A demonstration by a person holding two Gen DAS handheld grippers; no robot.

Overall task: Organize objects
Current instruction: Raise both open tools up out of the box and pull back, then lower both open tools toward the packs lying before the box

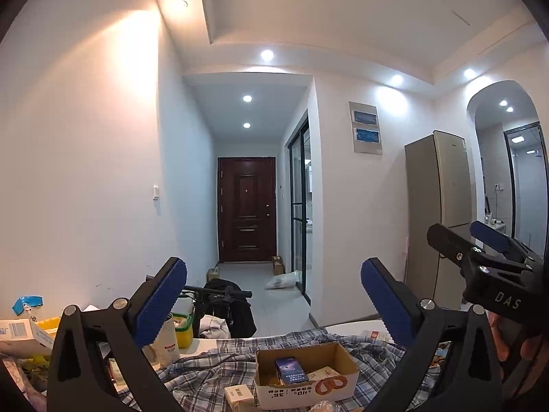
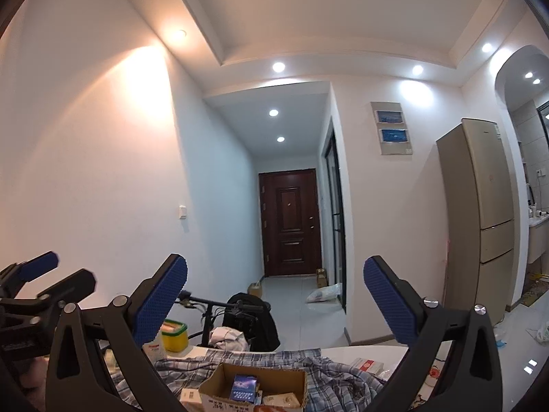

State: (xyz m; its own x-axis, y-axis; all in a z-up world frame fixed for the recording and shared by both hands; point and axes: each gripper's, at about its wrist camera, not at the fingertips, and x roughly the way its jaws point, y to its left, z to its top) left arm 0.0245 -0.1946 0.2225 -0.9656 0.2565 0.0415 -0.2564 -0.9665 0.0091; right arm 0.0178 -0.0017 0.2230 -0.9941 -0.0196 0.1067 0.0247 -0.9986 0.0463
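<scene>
An open cardboard box (image 1: 305,374) sits on a plaid cloth (image 1: 212,367) on the table, low in the left wrist view. It holds a dark blue packet (image 1: 290,370) and pale packets. The box also shows in the right wrist view (image 2: 254,389), with the blue packet (image 2: 245,387) inside. A small white carton (image 1: 238,395) lies left of the box. My left gripper (image 1: 274,295) is open and empty, held above the table. My right gripper (image 2: 276,295) is open and empty, also raised. Each gripper shows in the other's view: the right one (image 1: 480,243) and the left one (image 2: 51,274).
A yellow tub with a green rim (image 1: 183,329), a white cup (image 1: 166,340) and boxes (image 1: 24,336) crowd the table's left. A red-and-white packet (image 2: 369,365) lies at right. Behind the table stand a scooter with a black bag (image 2: 250,319) and a fridge (image 2: 480,219).
</scene>
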